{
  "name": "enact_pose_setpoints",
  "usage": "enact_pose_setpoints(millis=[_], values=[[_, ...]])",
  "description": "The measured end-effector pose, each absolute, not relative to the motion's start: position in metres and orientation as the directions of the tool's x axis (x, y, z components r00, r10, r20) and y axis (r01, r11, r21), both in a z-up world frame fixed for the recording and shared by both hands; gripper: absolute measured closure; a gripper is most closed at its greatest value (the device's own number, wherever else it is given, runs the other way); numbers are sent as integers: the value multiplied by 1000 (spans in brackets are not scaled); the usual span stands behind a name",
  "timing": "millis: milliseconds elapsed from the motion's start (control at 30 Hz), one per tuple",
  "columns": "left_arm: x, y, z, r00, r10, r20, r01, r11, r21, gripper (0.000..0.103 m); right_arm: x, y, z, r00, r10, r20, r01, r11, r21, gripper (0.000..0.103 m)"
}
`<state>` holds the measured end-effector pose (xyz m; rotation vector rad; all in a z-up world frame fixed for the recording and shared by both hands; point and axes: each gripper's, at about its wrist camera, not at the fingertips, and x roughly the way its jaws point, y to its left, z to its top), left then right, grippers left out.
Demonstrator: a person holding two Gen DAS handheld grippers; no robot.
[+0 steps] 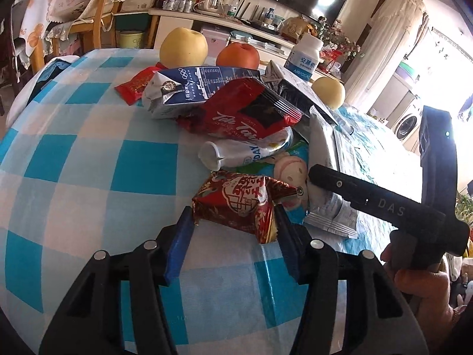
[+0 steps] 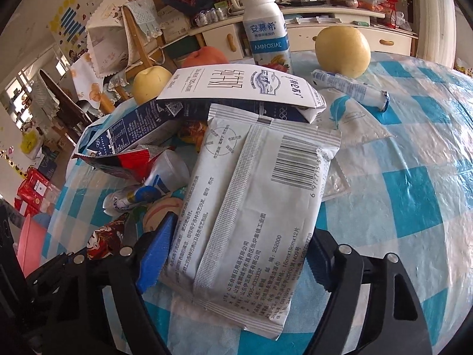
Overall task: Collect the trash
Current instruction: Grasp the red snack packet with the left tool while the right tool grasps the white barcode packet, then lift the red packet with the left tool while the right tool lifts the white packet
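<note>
Two pairs of tongs work at one heap of litter on the checked blue-and-white tabletop. Nearest in the left wrist view, the left tongs stand with their blue pads on either side of a red and gold snack wrapper; the pads touch its two ends, so they are grasping it where it lies at the near edge of the heap. In the right wrist view the right tongs are spread wide around a flat white wipes packet with a barcode, which leans up across the pile; the left pad lies against its edge, but whether the right pad presses it I cannot tell, as the packet covers that side. From the left camera the right tool's black body and the hand gripping it show at the right edge. Just behind the red wrapper lie a small white drink bottle on its side and a red Tim Tam bag, with a crushed blue milk carton and a white carton resting on top. Beyond the heap stand a white yoghurt bottle, two yellow pears and an orange fruit; a small rolled blue-and-white wrapper lies apart near one pear.
</note>
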<state>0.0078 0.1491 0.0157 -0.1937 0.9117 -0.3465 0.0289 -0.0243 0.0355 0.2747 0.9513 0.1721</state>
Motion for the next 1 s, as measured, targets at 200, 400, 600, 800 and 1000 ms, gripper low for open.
enact_pose_setpoints(millis=[200,400,600,800,1000], values=[[0,162,28,598,-368,-712,201,929,-310,48,21,-31,40,587,259,-767,-15,951,310,29],[-10,177,41,630,-364,-686,186,928,-322,48,6,-31,46,616,251,-747,-19,953,304,39],[-27,185,57,670,-360,-649,203,930,-306,48,-6,-33,54,639,236,-732,-24,958,287,52],[-42,187,70,704,-353,-616,223,934,-280,48,-15,-34,61,656,208,-725,-15,965,263,66],[-51,191,78,716,-359,-598,230,931,-283,48,-18,-30,59,637,194,-746,-4,969,248,55]])
